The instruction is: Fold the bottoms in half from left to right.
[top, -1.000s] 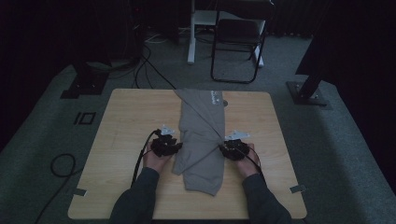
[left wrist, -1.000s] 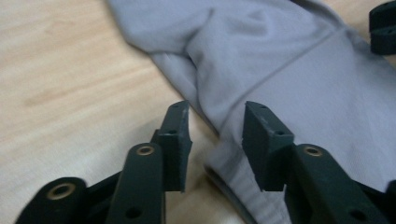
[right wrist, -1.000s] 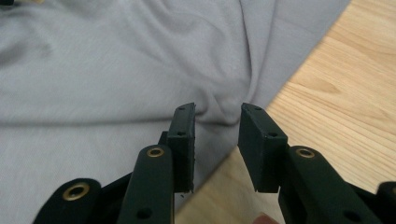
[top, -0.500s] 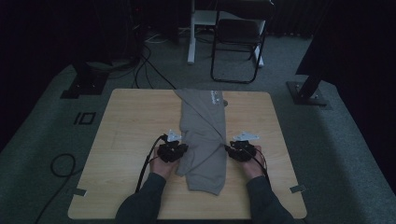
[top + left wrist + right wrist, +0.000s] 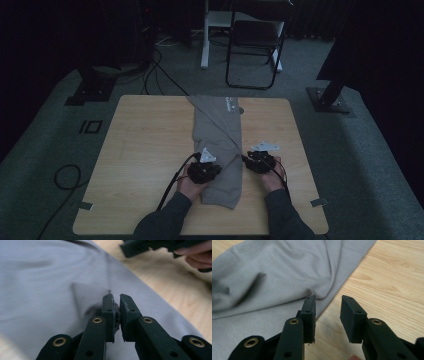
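A grey garment (image 5: 220,135) lies folded into a long strip down the middle of the wooden table (image 5: 145,145). My left gripper (image 5: 210,167) rests on its near left part. In the left gripper view its jaws (image 5: 115,298) have just been closing and now pinch a small fold of the grey cloth (image 5: 50,277). My right gripper (image 5: 257,161) sits at the garment's right edge. In the right gripper view its jaws (image 5: 327,303) stand apart over bare wood, with the cloth's edge (image 5: 274,272) against the left jaw.
A black chair (image 5: 255,40) and a white post stand beyond the table's far edge. Dark stand bases (image 5: 330,97) (image 5: 92,90) flank the table on the carpet, and a cable (image 5: 65,177) loops on the floor at left. Bare wood lies left and right of the garment.
My left hand has slid to the right, from the garment's left edge onto the cloth. The right hand has stayed about where it was.
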The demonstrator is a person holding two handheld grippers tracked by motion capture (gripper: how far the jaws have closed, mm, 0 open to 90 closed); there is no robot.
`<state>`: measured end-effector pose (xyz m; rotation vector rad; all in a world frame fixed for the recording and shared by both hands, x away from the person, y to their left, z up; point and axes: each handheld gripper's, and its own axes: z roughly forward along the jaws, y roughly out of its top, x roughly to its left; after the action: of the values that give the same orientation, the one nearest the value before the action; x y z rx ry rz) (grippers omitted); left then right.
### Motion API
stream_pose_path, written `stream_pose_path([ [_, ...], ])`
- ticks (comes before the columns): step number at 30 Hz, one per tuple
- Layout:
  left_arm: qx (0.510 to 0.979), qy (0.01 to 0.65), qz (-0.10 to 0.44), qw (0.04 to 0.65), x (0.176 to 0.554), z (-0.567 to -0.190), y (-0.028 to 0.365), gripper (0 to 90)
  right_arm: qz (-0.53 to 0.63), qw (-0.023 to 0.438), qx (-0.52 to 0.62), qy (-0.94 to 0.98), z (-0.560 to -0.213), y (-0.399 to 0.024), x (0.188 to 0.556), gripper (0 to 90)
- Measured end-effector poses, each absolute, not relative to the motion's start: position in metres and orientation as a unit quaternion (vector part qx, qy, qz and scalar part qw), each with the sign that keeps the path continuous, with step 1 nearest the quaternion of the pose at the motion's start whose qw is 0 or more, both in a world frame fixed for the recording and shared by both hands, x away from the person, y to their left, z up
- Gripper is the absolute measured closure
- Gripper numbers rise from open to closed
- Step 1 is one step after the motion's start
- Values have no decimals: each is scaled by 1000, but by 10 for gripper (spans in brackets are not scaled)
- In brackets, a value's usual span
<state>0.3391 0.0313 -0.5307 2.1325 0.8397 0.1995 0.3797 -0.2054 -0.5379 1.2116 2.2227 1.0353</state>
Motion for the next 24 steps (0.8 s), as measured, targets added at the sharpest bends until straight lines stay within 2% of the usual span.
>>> stream_pose_path([
  [2, 858, 291, 56, 420, 321, -527, 14, 825, 373, 203, 433, 795, -536, -207, 378, 658],
  [6, 861, 275, 47, 425, 315, -525, 9, 806, 373, 203, 431, 796, -535, -207, 377, 658],
  [7, 862, 261, 30, 434, 311, -522, 10, 806, 373, 203, 430, 797, -535, -206, 375, 658],
  [8, 861, 261, 29, 436, 310, -521, 11, 695, 372, 204, 422, 801, -532, -205, 369, 656],
  [10, 858, 259, 33, 442, 307, -516, 19, 644, 376, 200, 416, 804, -530, -204, 363, 655],
  [18, 845, 285, 67, 447, 307, -503, 61, 603, 396, 177, 363, 825, -522, -190, 320, 632],
  [19, 841, 301, 67, 445, 303, -508, 78, 590, 406, 159, 352, 828, -521, -185, 306, 623],
  [24, 845, 315, 45, 431, 291, -526, 101, 547, 419, 115, 325, 840, -526, -174, 283, 578],
])
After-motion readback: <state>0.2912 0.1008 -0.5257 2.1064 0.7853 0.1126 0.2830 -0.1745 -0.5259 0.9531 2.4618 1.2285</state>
